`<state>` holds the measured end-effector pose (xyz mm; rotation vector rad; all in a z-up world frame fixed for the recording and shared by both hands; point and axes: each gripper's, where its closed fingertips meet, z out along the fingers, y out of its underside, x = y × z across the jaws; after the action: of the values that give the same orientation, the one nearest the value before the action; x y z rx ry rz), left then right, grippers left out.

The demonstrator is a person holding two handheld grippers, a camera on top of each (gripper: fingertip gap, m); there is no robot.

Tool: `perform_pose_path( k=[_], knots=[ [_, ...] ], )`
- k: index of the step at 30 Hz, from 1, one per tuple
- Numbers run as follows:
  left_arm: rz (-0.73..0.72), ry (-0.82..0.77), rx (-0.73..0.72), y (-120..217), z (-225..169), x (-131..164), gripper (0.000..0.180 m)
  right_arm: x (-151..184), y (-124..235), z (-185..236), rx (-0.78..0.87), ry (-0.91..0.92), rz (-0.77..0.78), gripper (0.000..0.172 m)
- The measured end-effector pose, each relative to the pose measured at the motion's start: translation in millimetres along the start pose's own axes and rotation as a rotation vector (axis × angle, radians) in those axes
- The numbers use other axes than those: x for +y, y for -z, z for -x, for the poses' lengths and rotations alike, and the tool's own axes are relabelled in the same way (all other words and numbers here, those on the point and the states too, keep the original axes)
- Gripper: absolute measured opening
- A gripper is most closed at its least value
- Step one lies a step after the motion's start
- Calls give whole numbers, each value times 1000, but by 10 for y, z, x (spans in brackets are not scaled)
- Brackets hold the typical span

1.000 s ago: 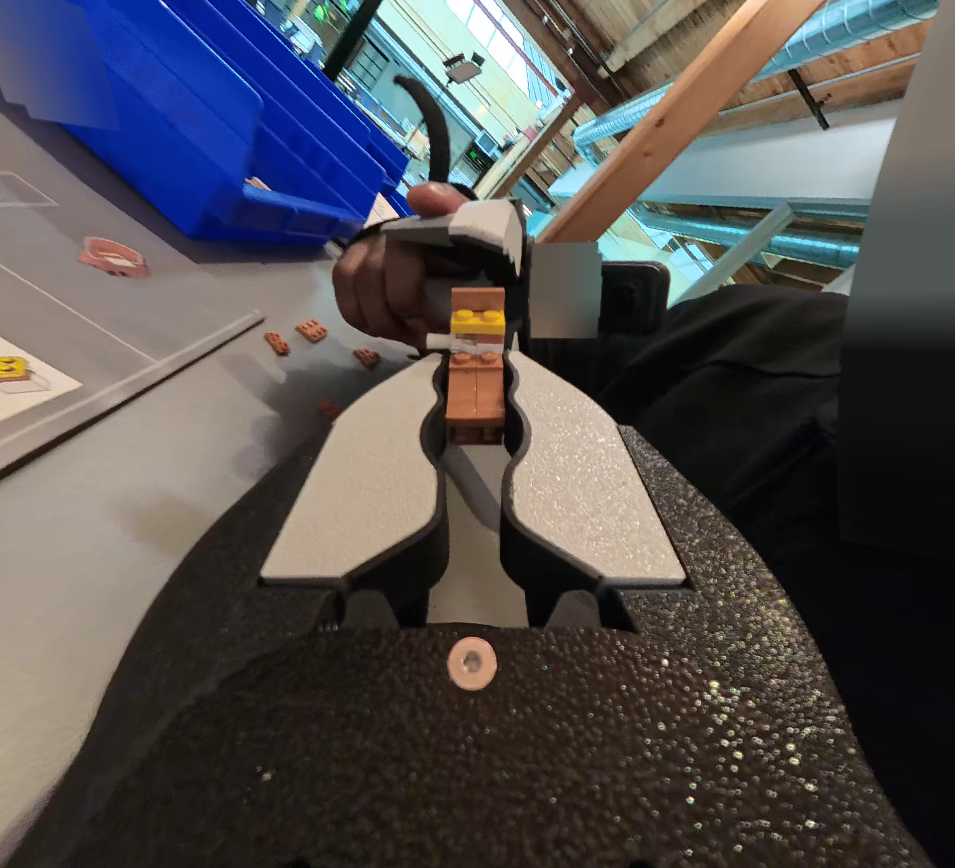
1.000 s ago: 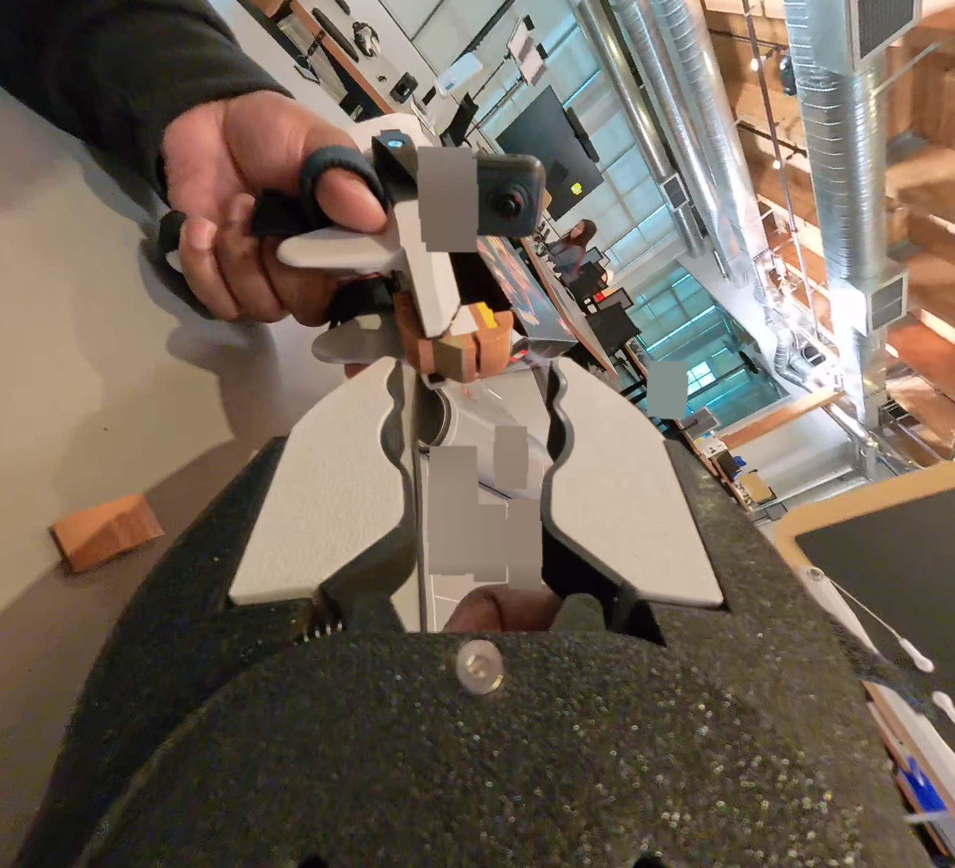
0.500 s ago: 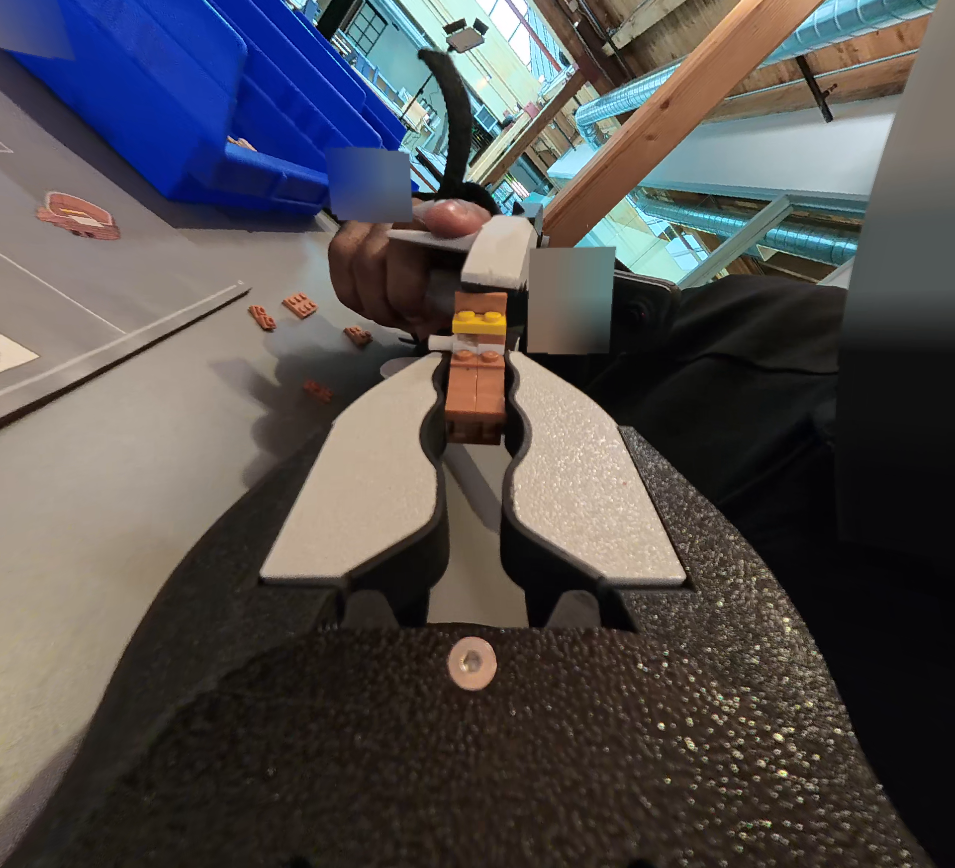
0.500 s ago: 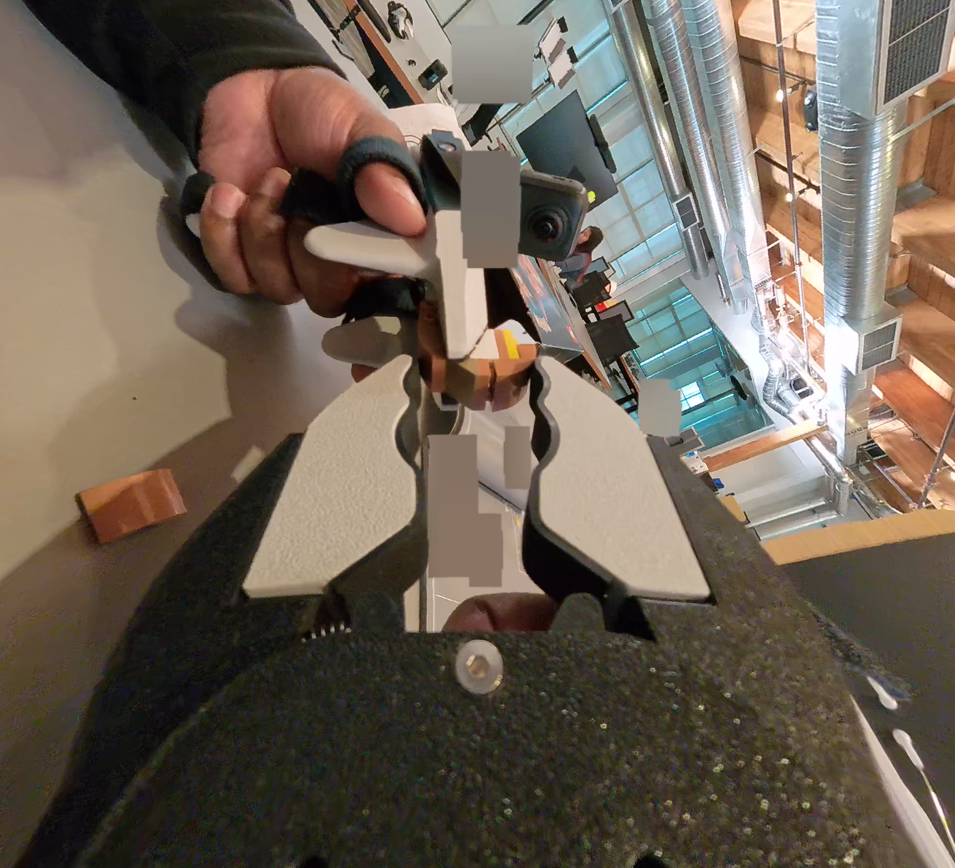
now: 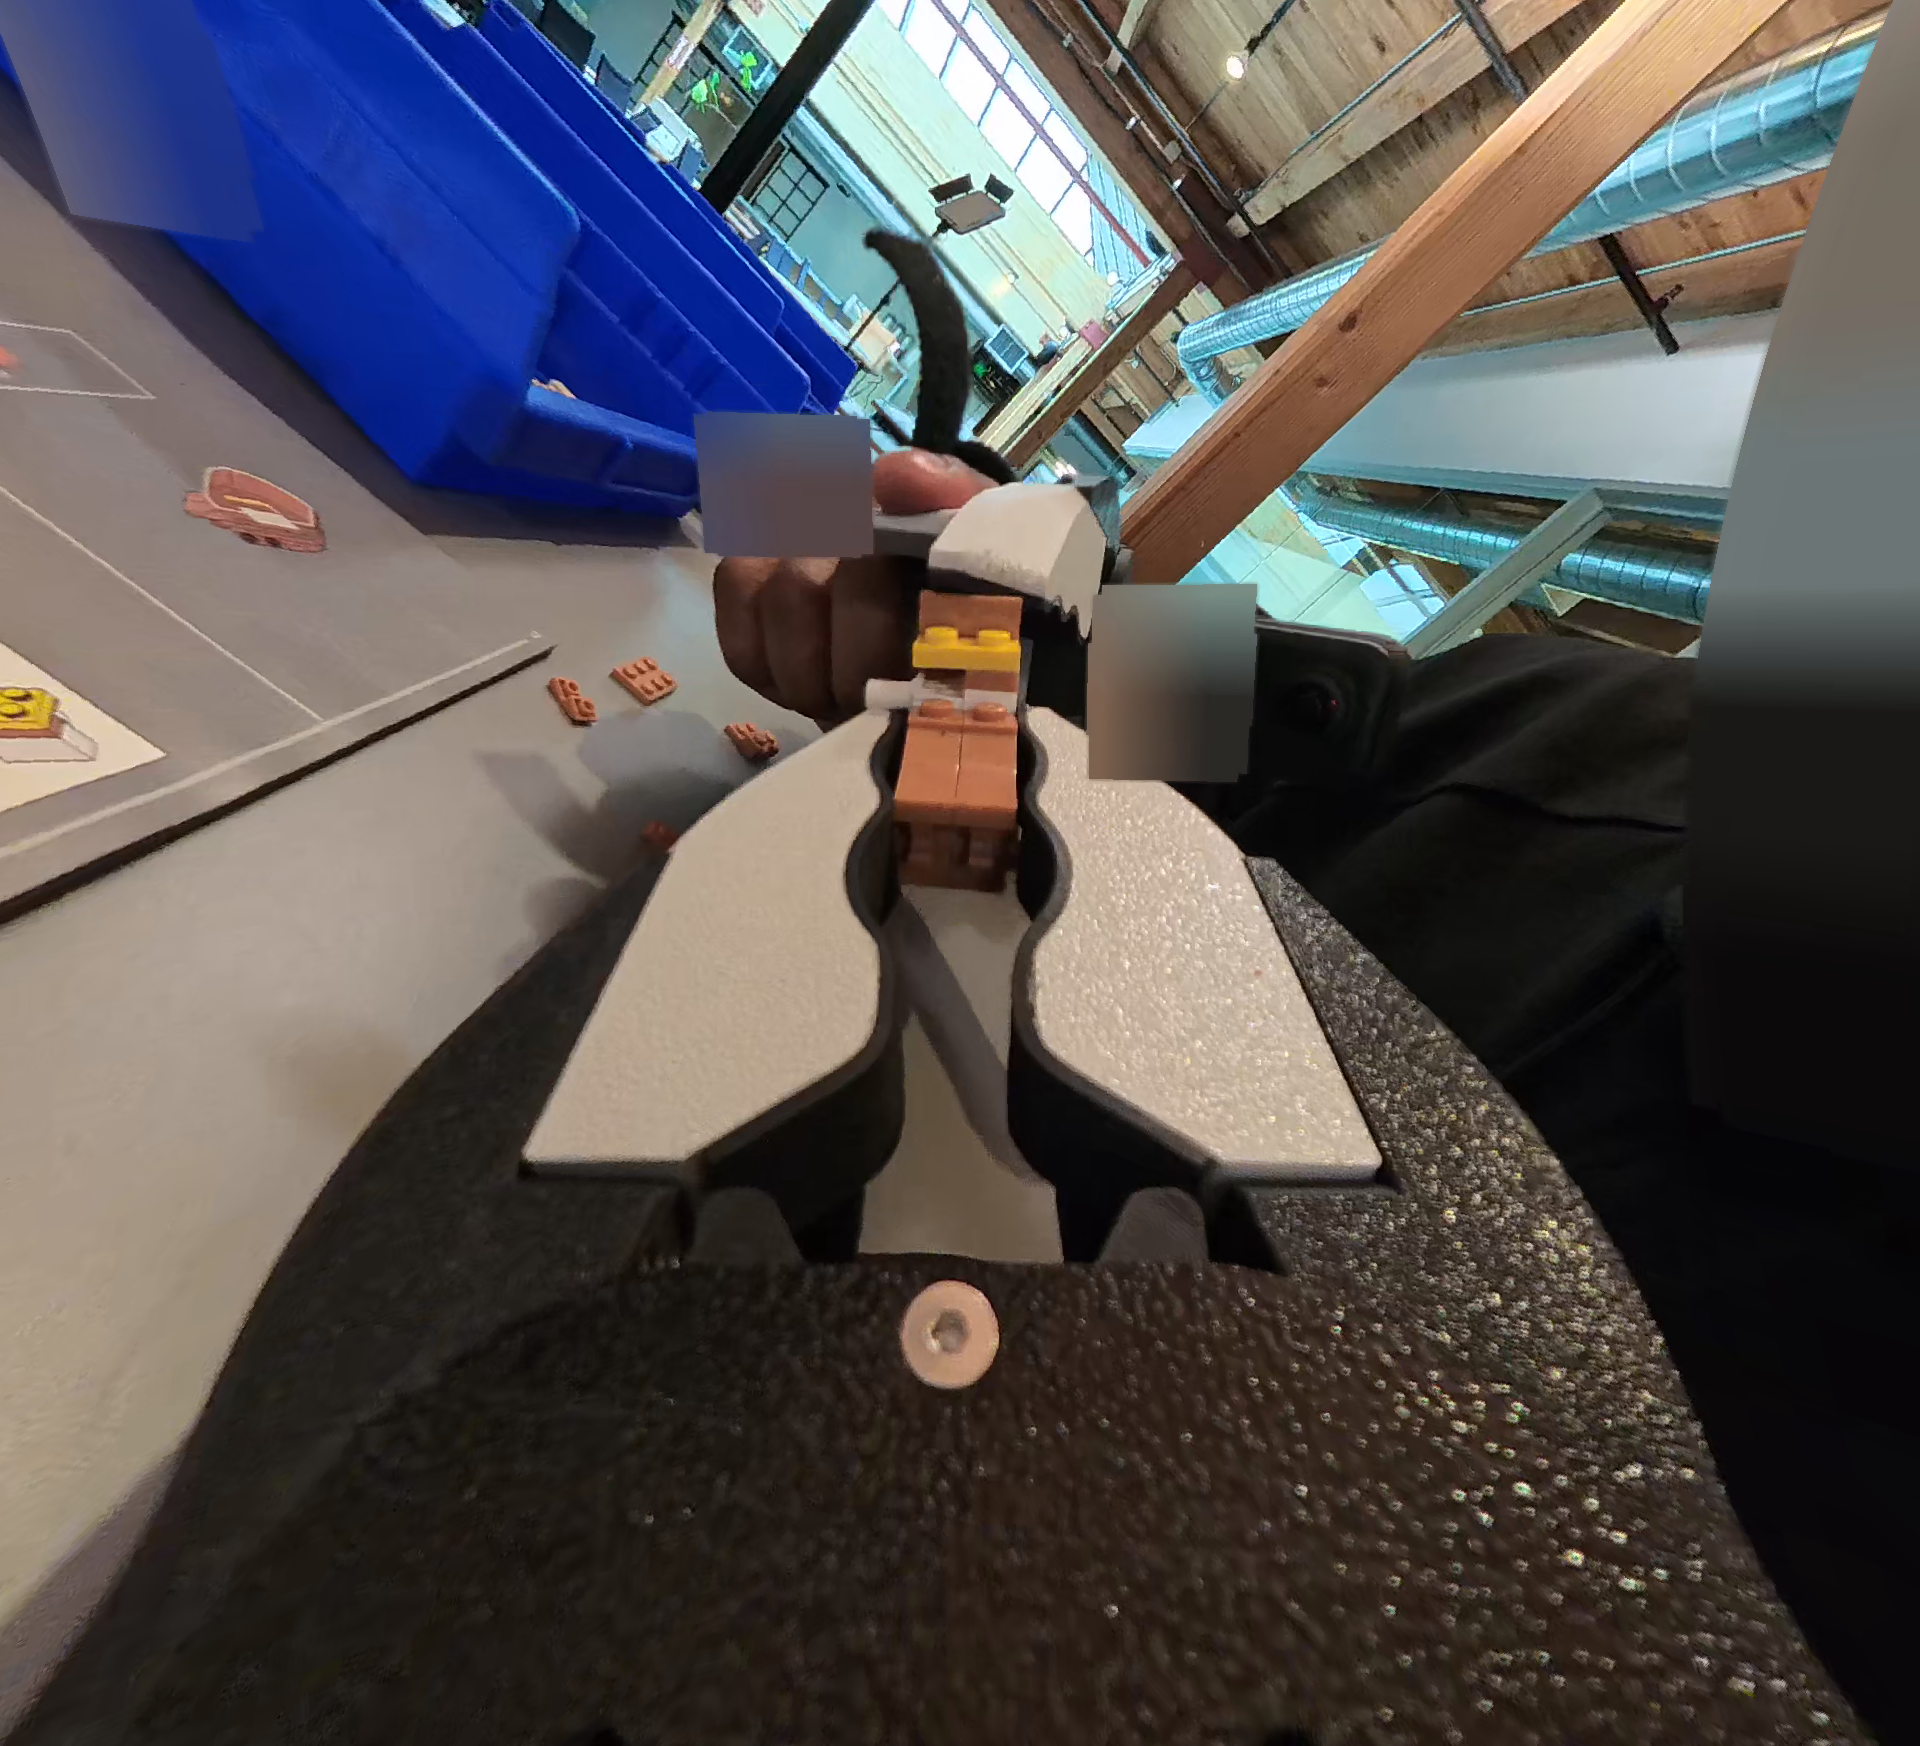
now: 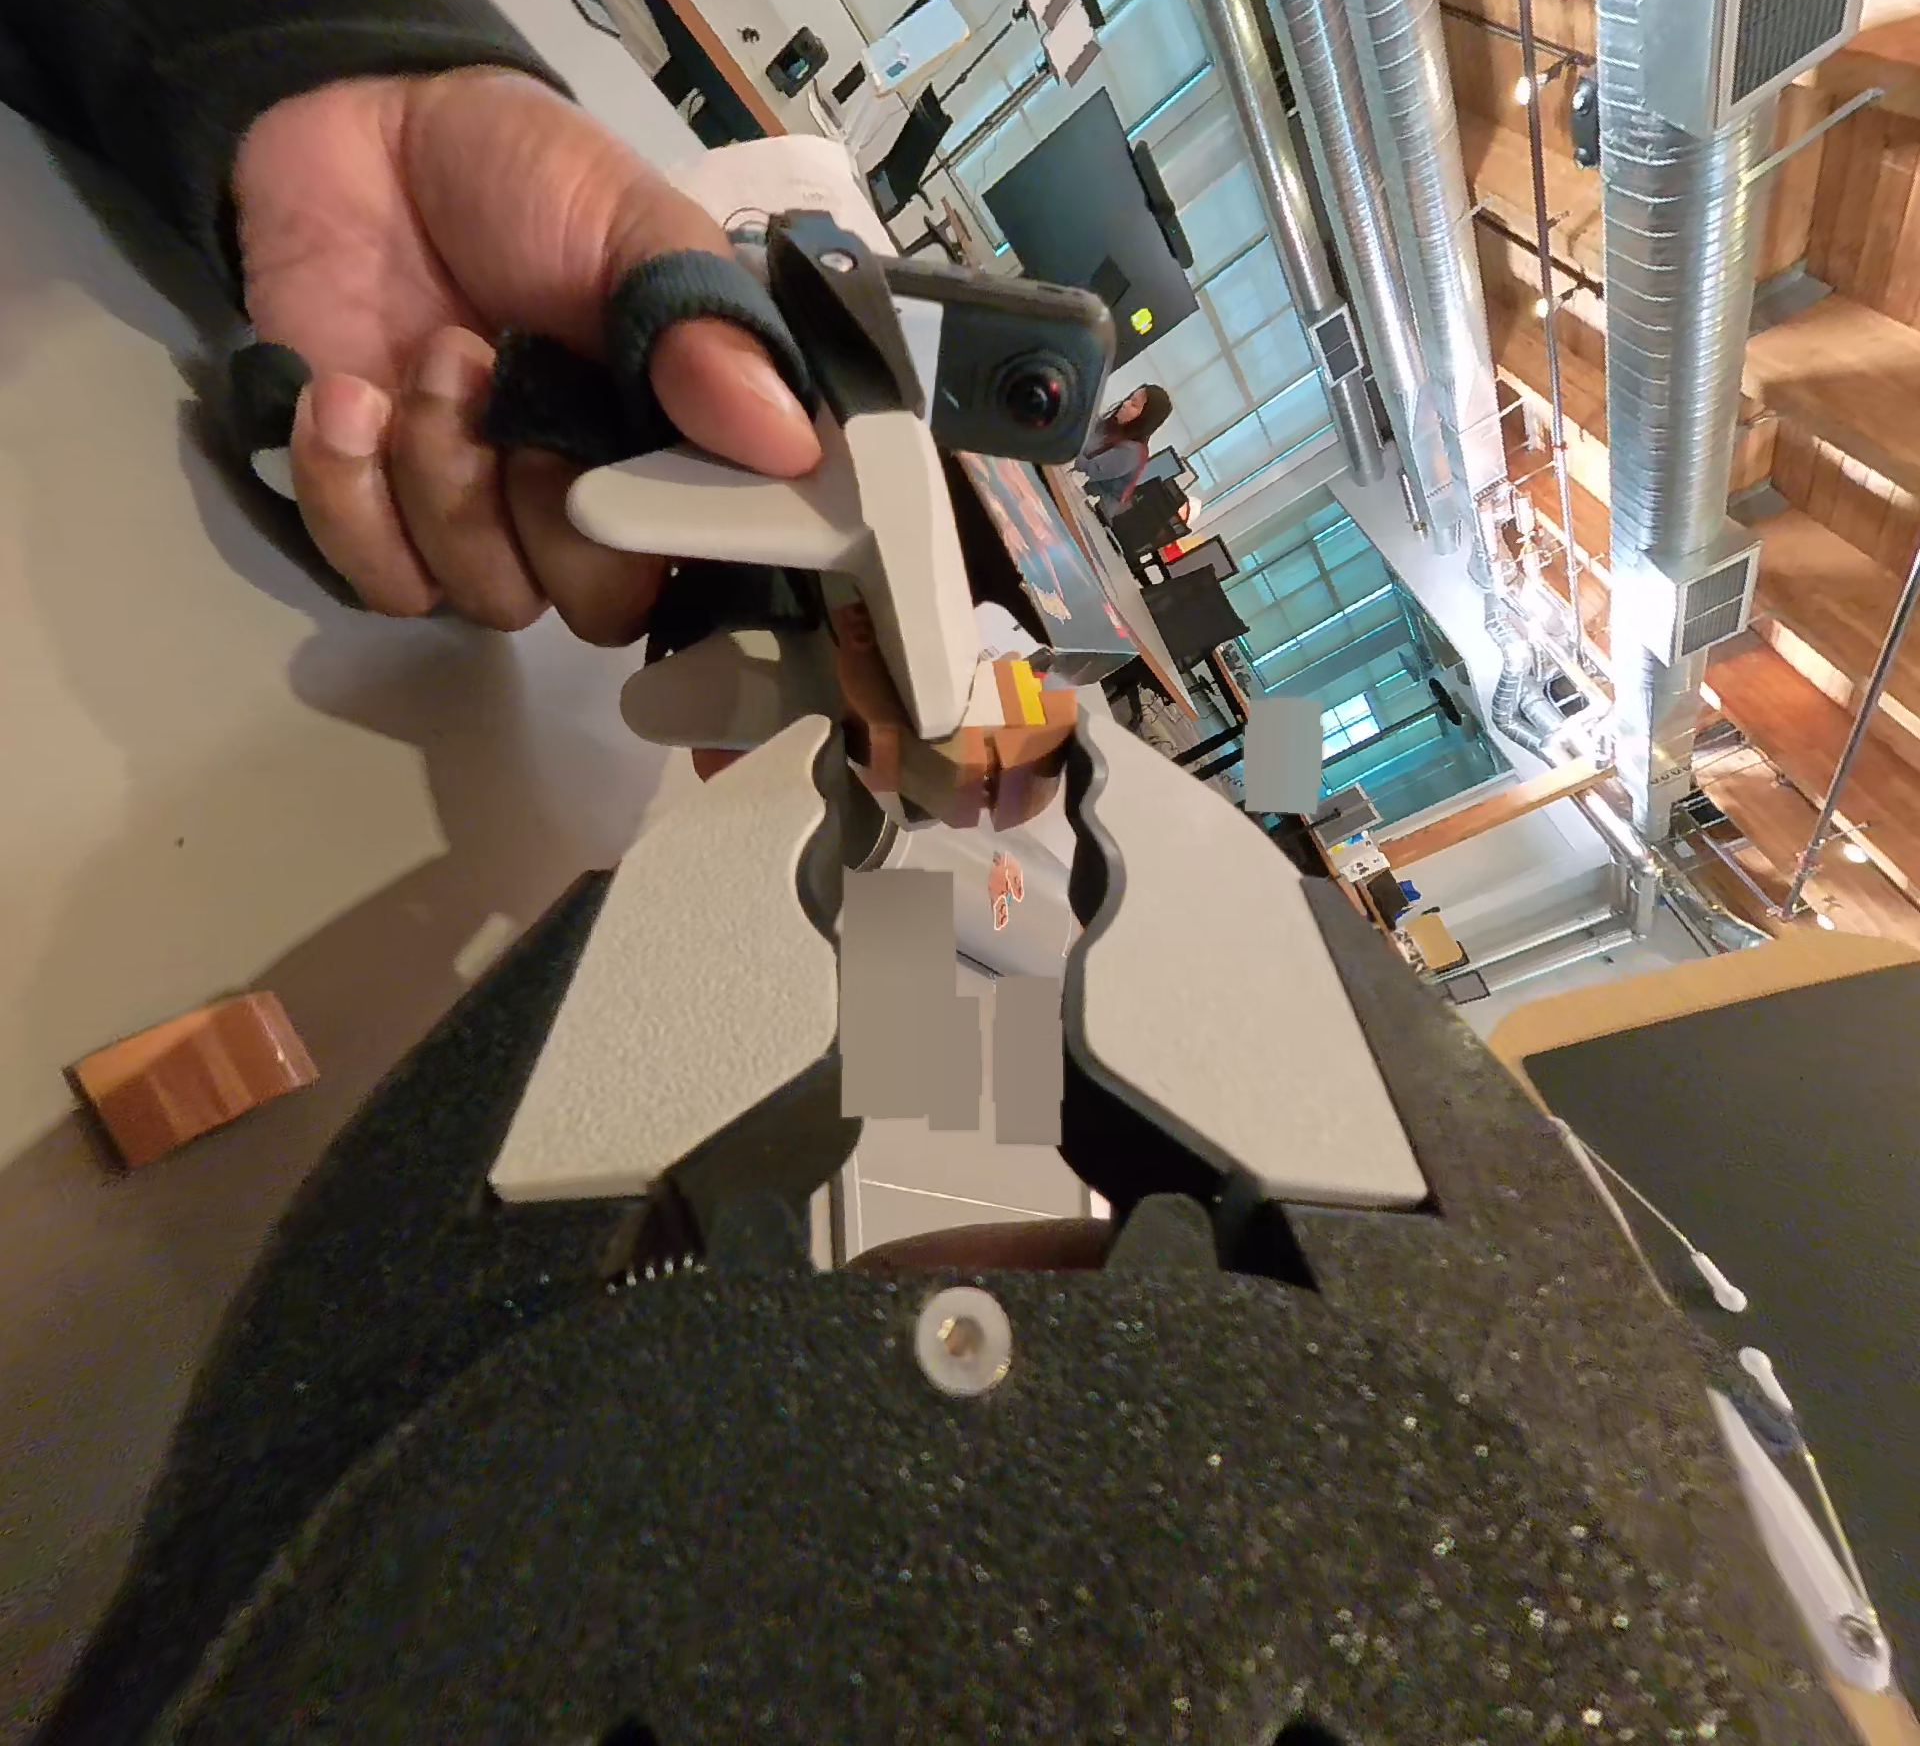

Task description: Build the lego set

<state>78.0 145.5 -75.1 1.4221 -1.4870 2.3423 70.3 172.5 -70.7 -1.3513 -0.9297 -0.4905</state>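
Left gripper [image 5: 954,761] is clamping a small brick assembly [image 5: 958,766]: brown blocks pressed between both pads, a yellow plate [image 5: 966,647] and a white piece sitting beyond the tips. The lower end of the assembly is lying in shadow between the fingers and is hard to read.

Right gripper [image 6: 961,766] is closing around the far end of the same assembly [image 6: 1023,740]. The left gripper's pale finger [image 6: 914,595] is crossing in front and hiding much of it, so whether both right pads are touching cannot be told.

A hand [image 6: 468,346] is holding the left gripper's handle. Loose brown plates [image 5: 642,680] are lying on the grey surface [image 5: 260,969], blue bins [image 5: 416,262] behind. A brown wedge block [image 6: 192,1073] is lying apart; the gripper body is standing close beside it.
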Motion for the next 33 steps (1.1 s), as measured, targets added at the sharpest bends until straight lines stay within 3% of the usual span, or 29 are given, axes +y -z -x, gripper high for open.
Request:
perform_pose_path(
  k=[7, 15, 27, 33],
  knots=[
    [-100, 107, 177, 49, -160, -131, 17, -98, 29, -112, 69, -94, -61, 40],
    [-127, 268, 426, 45, -381, -132, 17, -266, 148, -168, -36, -320, -209, 43],
    [-103, 301, 415, -56, -388, -55, 17, -232, 147, -66, -104, -317, -206, 41],
    [-94, 178, 274, -42, -275, -99, 31, -157, 150, -101, -122, -392, -174, 40]
  ],
)
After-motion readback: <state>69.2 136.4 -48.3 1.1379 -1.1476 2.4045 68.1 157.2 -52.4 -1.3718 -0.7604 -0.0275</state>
